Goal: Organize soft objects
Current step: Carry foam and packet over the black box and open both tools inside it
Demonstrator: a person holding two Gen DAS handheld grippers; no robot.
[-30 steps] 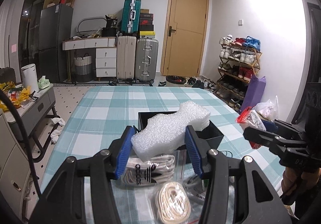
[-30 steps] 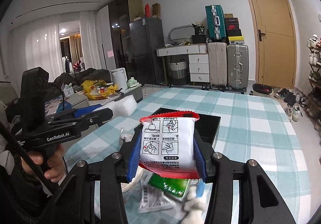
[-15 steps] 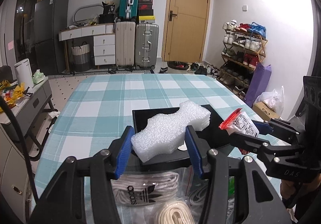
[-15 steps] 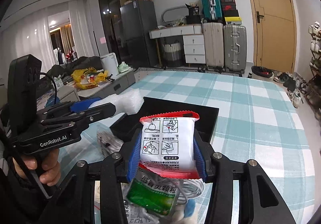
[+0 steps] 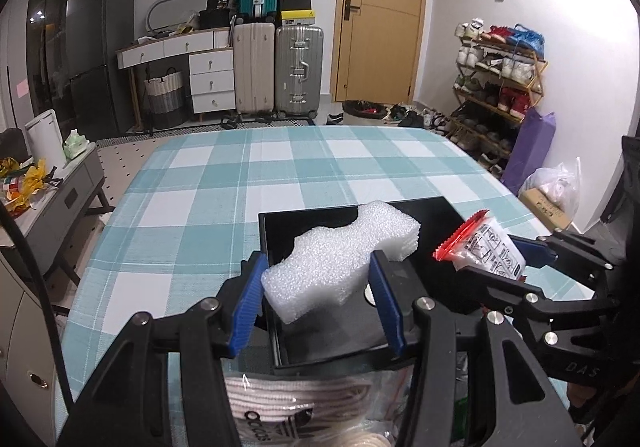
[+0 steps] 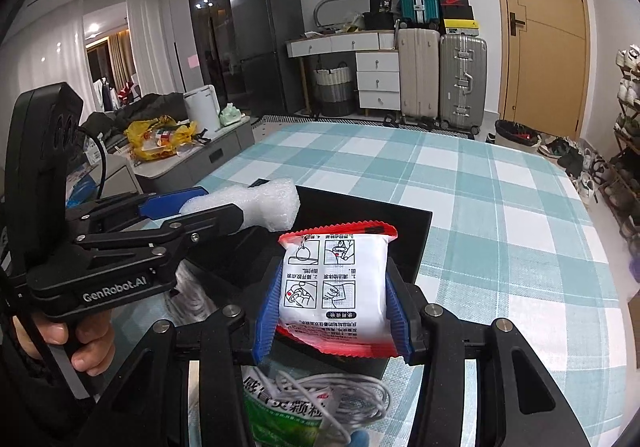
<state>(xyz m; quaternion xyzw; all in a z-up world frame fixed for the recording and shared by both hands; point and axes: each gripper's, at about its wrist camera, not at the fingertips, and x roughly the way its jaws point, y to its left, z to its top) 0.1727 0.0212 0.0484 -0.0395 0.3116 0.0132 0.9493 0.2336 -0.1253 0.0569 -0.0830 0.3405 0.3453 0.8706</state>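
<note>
Each camera sits just behind its own fingers, close above the table's near end, facing the far wall. The left view looks straight ahead; the right view angles leftward. Both share the black tray, suitcases and door.

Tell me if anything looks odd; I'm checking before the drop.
Nothing looks damaged or spilled. The left gripper holds the white foam block and the right gripper the red-edged white packet, both above the black tray.

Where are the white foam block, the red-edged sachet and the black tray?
white foam block [image 5: 332, 267], left wrist view, its top face.
red-edged sachet [image 6: 334, 287], right wrist view, its printed front.
black tray [image 5: 430, 205], left wrist view, its far rim.
</note>
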